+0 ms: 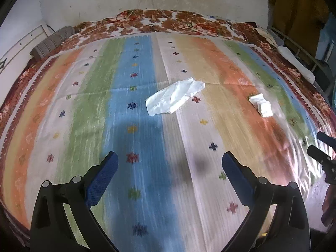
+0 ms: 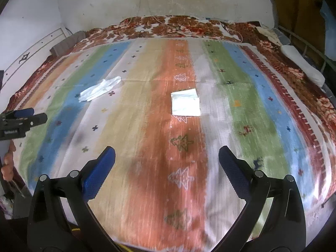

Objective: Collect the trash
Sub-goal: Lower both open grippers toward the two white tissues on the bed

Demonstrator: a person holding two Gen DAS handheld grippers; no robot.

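Two white pieces of trash lie on a striped bedspread (image 1: 134, 126). A crumpled white tissue (image 1: 174, 98) rests near the middle in the left wrist view, ahead of my open left gripper (image 1: 170, 159). A folded white paper (image 1: 261, 104) lies further right. In the right wrist view the folded paper (image 2: 185, 104) sits on the orange stripe, straight ahead of my open right gripper (image 2: 167, 155), and the tissue (image 2: 98, 90) lies to the far left. Neither gripper holds anything. The left gripper (image 2: 27, 116) shows at the right view's left edge.
A floral blanket (image 1: 159, 22) covers the bed's far end against a stained wall. A grey rolled bolster (image 1: 52, 42) lies at the far left, a white pillow (image 2: 302, 65) by the metal rail at the right. The right gripper's tips (image 1: 321, 149) show at the left view's right edge.
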